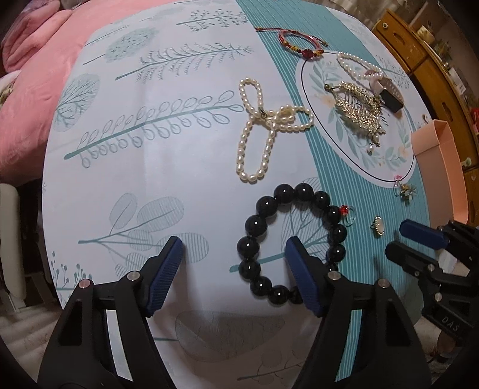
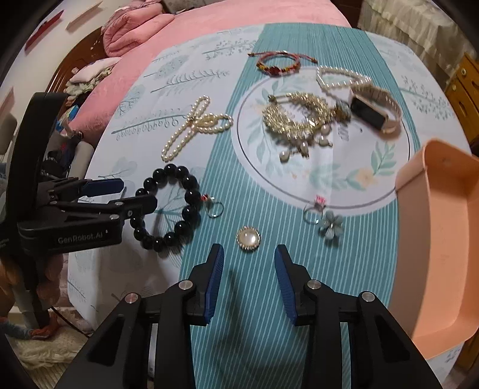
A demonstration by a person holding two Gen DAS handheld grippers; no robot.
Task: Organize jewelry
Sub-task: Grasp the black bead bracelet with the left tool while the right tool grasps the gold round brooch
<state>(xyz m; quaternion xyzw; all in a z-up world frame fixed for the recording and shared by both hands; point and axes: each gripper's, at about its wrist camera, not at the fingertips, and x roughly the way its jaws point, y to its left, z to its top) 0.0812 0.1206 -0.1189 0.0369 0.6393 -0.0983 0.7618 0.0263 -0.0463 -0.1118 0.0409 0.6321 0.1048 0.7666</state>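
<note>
A black bead bracelet (image 1: 257, 224) (image 2: 191, 197) lies flat on the printed cloth. My left gripper (image 1: 235, 244) (image 2: 131, 194) hovers over it, open; one finger is inside the ring of beads and the other outside its left edge, and the pads are clear of the beads. A round pearl brooch (image 2: 248, 235) (image 1: 378, 229) lies on the teal stripes just beyond the tips of my right gripper (image 2: 249, 250) (image 1: 396, 238), which is open and empty. A peach tray (image 2: 434, 239) (image 1: 440, 167) stands empty at the right.
Farther back lie a pearl necklace (image 1: 248, 149), a red cord bracelet (image 2: 278, 64), a gold hair comb (image 2: 296, 119), a pearl bracelet (image 2: 341, 74) and a watch (image 2: 371, 113). Two small rings (image 2: 214, 206) (image 2: 314, 212) and a flower piece (image 2: 330, 226) lie nearby. A pink blanket (image 2: 239, 15) lies behind.
</note>
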